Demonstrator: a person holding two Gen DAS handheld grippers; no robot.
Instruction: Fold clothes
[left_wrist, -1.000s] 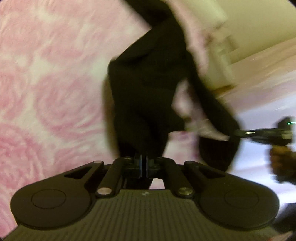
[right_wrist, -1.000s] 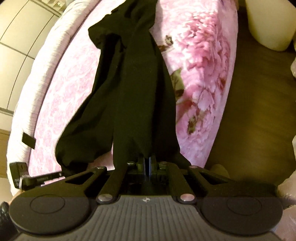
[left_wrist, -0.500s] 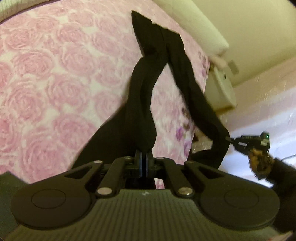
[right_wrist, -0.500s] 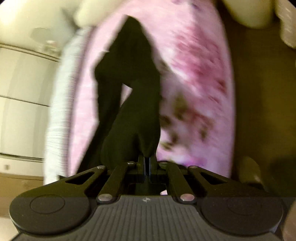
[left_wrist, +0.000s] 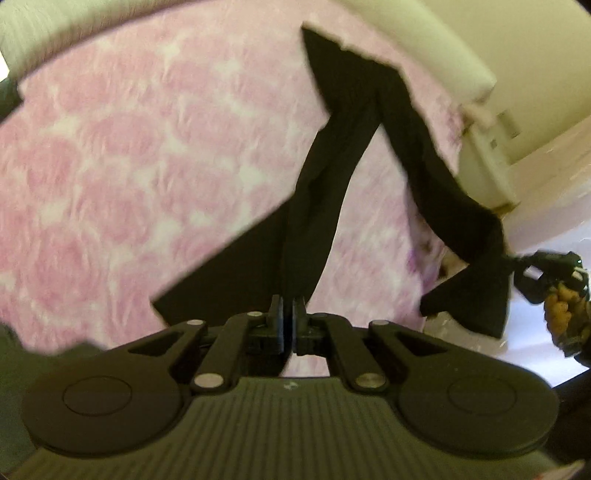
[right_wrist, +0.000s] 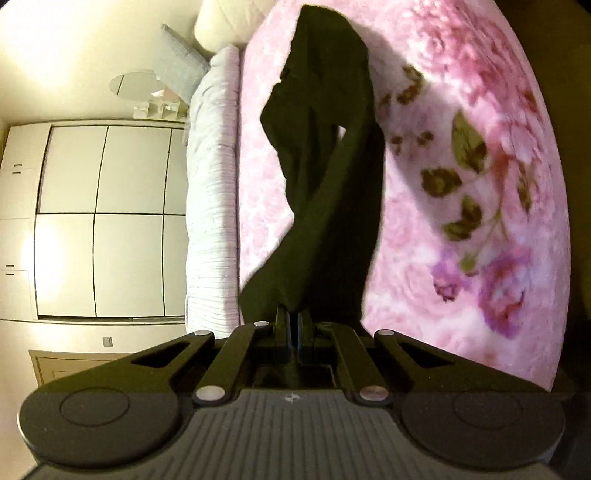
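Black garment (left_wrist: 317, 206) is stretched up off the bed (left_wrist: 129, 155), w/ its far end still lying on the pink rose-print cover. Left hand-held gripper (left_wrist: 288, 314) has its jaws basically closed, just starting to crack open, fabric still pinched between them. Right hand-held gripper (right_wrist: 294, 321) is clamped tight on another bit of the same garment (right_wrist: 332, 184), cloth bunched right at the tips. In the left wrist view the right hand-held gripper (left_wrist: 517, 260) shows up off to the right edge, holding a corner so the fabric makes an upside-down V btwn the two. Right wrist view also shows a white quilted blanket (right_wrist: 214, 206) along the bed's side and white wardrobe doors (right_wrist: 103, 221) behind. Pics are kinda blurry tbh.
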